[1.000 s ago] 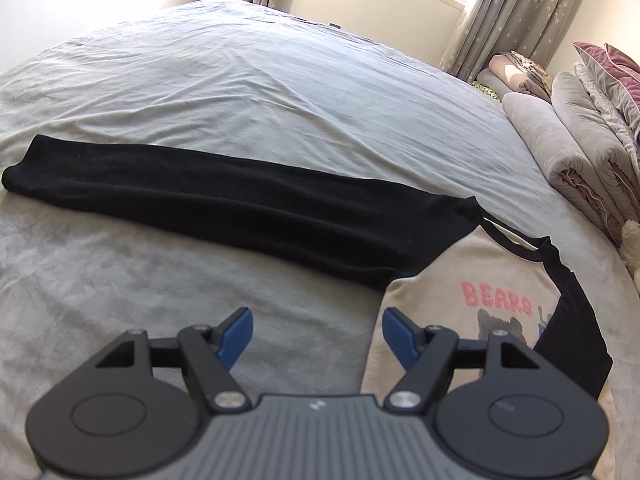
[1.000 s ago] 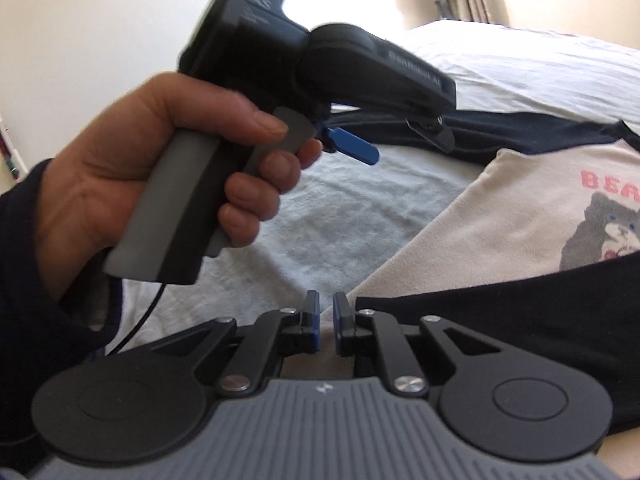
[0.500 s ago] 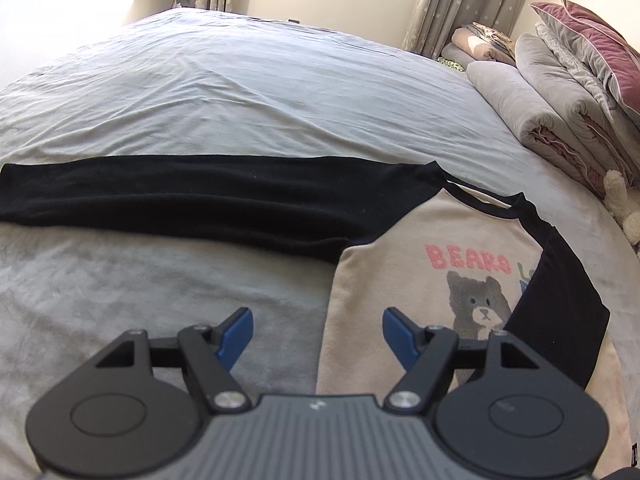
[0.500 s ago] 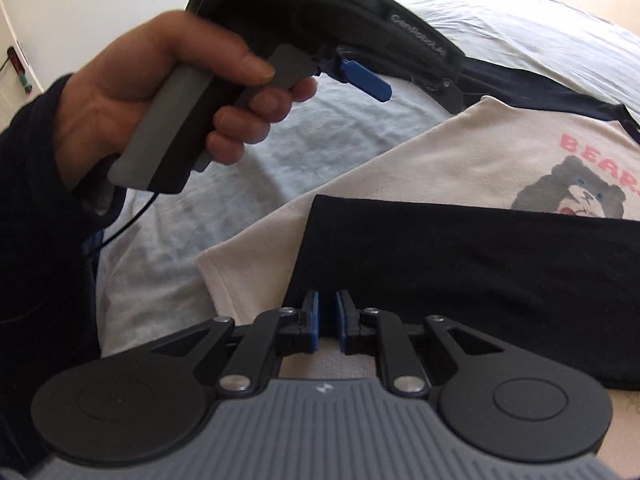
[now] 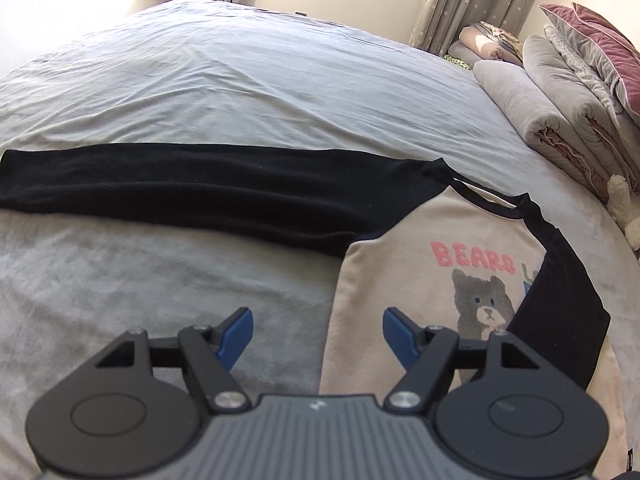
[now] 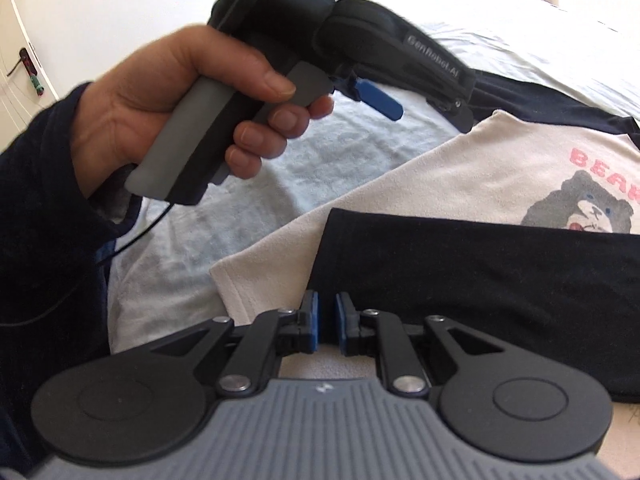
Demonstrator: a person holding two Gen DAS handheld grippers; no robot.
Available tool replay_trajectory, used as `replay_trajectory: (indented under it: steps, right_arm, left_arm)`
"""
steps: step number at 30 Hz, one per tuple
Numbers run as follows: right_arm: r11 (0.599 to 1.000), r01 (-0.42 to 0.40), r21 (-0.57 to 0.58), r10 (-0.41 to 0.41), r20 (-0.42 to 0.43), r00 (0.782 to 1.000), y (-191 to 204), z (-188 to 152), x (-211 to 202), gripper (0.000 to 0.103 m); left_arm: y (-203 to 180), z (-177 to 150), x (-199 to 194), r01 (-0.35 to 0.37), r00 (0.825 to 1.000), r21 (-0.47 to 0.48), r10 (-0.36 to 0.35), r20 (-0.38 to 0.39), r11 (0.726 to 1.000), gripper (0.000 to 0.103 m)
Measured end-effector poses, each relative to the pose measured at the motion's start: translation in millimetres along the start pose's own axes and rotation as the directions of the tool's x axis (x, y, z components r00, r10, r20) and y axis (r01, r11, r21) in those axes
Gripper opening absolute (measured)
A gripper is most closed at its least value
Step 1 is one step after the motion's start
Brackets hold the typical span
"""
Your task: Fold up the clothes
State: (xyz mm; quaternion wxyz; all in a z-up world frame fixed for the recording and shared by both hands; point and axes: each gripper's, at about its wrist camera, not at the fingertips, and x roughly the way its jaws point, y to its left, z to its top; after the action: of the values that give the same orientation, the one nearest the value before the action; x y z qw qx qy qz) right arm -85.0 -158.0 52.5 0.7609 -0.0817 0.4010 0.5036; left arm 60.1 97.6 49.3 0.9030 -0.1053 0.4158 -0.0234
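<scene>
Sweatshirt (image 5: 420,280), cream-bodied with black raglan sleeves and a bear print under the word BEARS, lies face up on the grey bed (image 5: 240,80). In the left wrist view one sleeve (image 5: 180,184) runs out flat from the middle to the left edge of the frame, while the other sleeve (image 6: 480,280) lies folded across the chest, its cuff end at lower centre of the right wrist view.

The left gripper (image 5: 316,332) hangs above the body's side edge at lower centre, its fingers spread wide with nothing between them. The right gripper (image 6: 326,324) sits at the folded cuff with its fingers nearly pressed together; a narrow gap shows, and I cannot tell whether any cloth is caught there. A hand (image 6: 180,112) holds the left gripper's handle at upper left of that view.

The stretched sleeve looks like the part next due for folding. To do it well, I would pinch it near the cuff, taking both layers, lift only slightly, and carry it across so it lands parallel to the folded one. Soft knit sags and drags, so moving slowly should avoid pulling the body askew.
</scene>
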Motion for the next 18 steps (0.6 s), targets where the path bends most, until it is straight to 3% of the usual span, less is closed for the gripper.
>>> replay_trajectory:
  steps: [3, 6, 8, 11, 14, 18]
  right_arm:
    - [0.996, 0.054, 0.070, -0.058, 0.066, 0.996, -22.2, 0.4, -23.5, 0.033]
    - [0.965, 0.174, 0.195, -0.192, 0.080, 0.978, -57.6, -5.5, -45.6, 0.033]
    - [0.919, 0.254, 0.300, -0.291, 0.085, 0.953, -84.2, -13.0, -64.4, 0.033]
    - [0.808, 0.351, 0.473, -0.440, 0.088, 0.894, -123.1, -30.3, -94.2, 0.034]
    - [0.695, 0.364, 0.620, -0.522, 0.087, 0.849, -154.7, -49.8, -118.7, 0.034]
    - [0.673, 0.412, 0.614, -0.542, 0.031, 0.840, -161.7, -57.2, -114.1, 0.034]
  left_arm:
    - [2.8, 1.0, -0.2, -0.009, 1.000, -0.015, 0.009, 0.002, 1.000, 0.073]
    - [1.5, 0.4, -0.3, -0.001, 1.000, -0.013, 0.001, -0.001, 1.000, 0.073]
    - [-2.3, -1.1, -1.2, 0.009, 1.000, 0.003, -0.009, -0.001, 1.000, 0.073]
    - [-8.8, -3.8, -2.1, 0.023, 1.000, 0.029, -0.023, -0.001, 0.999, 0.073]
    - [-13.7, -5.8, -0.9, 0.028, 1.000, 0.047, -0.027, -0.007, 0.999, 0.073]
    - [-11.9, -5.8, 0.5, 0.021, 1.000, 0.039, -0.021, -0.012, 0.999, 0.073]
